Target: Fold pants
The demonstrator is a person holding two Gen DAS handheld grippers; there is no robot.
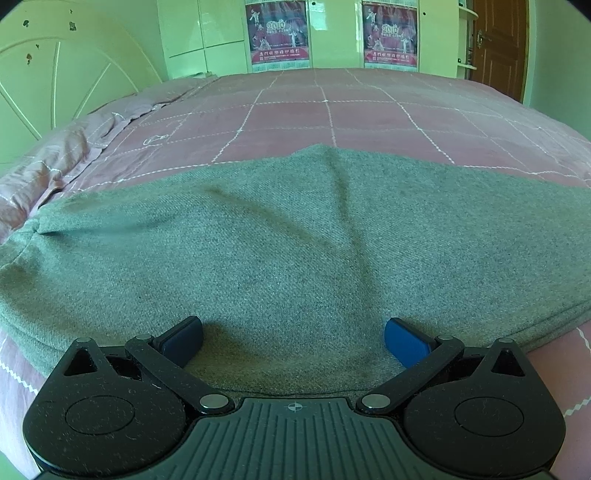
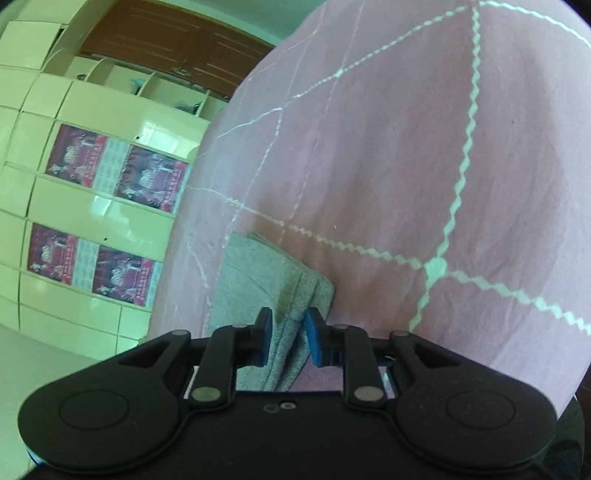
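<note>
Grey pants [image 1: 295, 240] lie spread flat across the pink quilted bed cover [image 1: 369, 110], with a few soft creases running toward me. My left gripper [image 1: 293, 336] hovers over the near edge of the pants, its blue pads wide apart and nothing pinched between them. In the right wrist view the camera is rolled sideways. The folded stack of the grey pants [image 2: 258, 277] shows several layered edges on the bed cover [image 2: 406, 147]. My right gripper [image 2: 289, 336] stands narrowly open around that folded edge, with the cloth between the pads but not clamped.
A pale headboard [image 1: 55, 81] stands at the left beside a rumpled pink pillow or cover [image 1: 55, 158]. Behind the bed are white wardrobe doors with red posters [image 1: 277, 33] and a brown door [image 1: 498, 44]. The wardrobe [image 2: 92, 184] fills the left of the right wrist view.
</note>
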